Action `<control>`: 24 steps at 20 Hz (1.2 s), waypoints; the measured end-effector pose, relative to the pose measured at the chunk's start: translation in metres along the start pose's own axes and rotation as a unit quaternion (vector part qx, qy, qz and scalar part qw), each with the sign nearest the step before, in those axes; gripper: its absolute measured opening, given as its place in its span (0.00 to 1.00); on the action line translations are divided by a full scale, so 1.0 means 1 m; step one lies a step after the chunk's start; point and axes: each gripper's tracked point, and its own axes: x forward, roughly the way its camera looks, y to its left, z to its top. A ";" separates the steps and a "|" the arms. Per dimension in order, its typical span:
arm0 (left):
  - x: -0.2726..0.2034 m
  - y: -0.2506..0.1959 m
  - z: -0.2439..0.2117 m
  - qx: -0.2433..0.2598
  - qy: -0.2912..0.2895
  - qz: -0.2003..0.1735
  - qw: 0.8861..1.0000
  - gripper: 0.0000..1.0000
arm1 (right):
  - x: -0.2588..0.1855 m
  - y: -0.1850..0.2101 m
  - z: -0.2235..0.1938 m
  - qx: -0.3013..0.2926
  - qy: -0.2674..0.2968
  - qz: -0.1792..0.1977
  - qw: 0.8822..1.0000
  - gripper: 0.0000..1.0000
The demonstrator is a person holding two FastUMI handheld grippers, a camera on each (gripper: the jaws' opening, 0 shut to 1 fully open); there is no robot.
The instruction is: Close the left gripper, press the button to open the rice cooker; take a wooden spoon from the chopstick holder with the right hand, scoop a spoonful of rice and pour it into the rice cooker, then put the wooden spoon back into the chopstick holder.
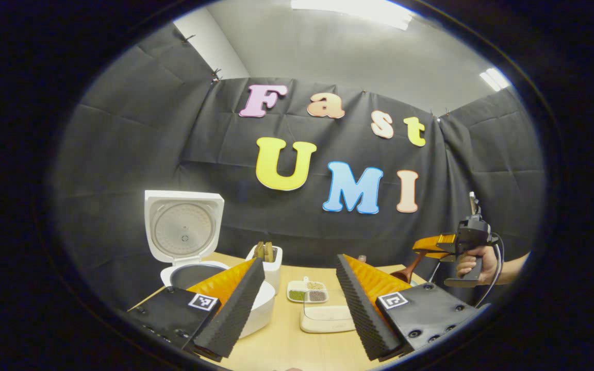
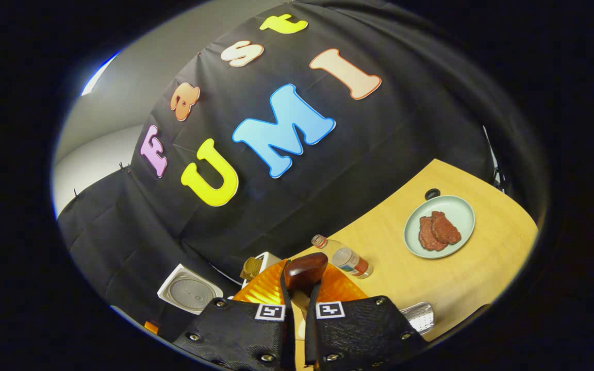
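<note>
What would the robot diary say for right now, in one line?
rice cooker: lid open | right tongs: shut on wooden spoon, lifted | left tongs: open

The left gripper (image 1: 299, 288) is hovering with its fingers spread wide apart, nothing between them. The right gripper (image 2: 299, 304) is pinching its fingers nearly together on the handle of the wooden spoon (image 2: 304, 272) (the bowl is sticking out past the tips). In the left gripper view, a hand (image 1: 475, 264) is gripping the right gripper's handle, raised at the right side.
</note>
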 end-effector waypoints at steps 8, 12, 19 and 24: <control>0.003 0.004 0.005 0.018 -0.010 0.034 0.999 0.97 | -0.023 -0.083 -0.015 -0.045 0.005 -0.090 0.995 0.07; 0.006 0.006 0.000 0.030 0.003 0.044 0.999 0.97 | -0.023 -0.109 -0.038 -0.048 0.017 -0.115 0.992 0.07; 0.006 0.005 -0.006 0.041 0.025 0.041 0.998 0.97 | 0.002 -0.138 -0.079 -0.060 0.042 -0.157 0.985 0.07; 0.006 0.002 -0.004 0.044 0.024 0.036 0.998 0.97 | 0.001 -0.145 -0.091 -0.103 0.025 -0.157 0.982 0.13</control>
